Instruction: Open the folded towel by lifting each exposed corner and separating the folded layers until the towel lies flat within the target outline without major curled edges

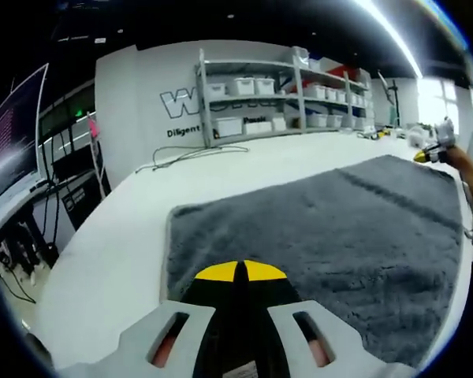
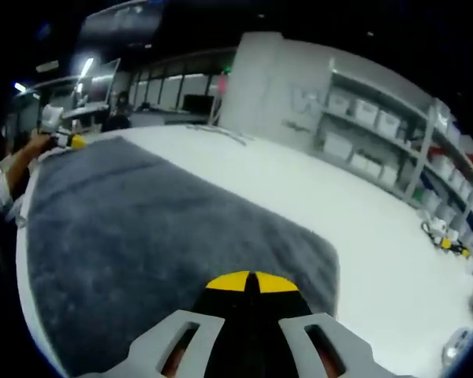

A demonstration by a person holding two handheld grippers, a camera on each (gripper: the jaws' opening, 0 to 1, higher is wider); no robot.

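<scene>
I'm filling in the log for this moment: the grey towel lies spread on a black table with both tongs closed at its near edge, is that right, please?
Not quite: the table is white, not black, as the left gripper view shows. The rest stands: the grey towel lies spread on it, and the left tongs and right tongs are both closed at its near edge.

I see a white table [image 1: 102, 260] that carries a dark grey fluffy towel [image 1: 339, 244], which lies spread out flat on it and covers a big part of the surface. In the left gripper view a thin cable [image 1: 191, 156] lies on the table near its far edge, well apart from the towel. In the right gripper view some small yellow and white objects [image 2: 445, 236] lie on the table surface, away from the towel; I cannot tell what they are.
</scene>
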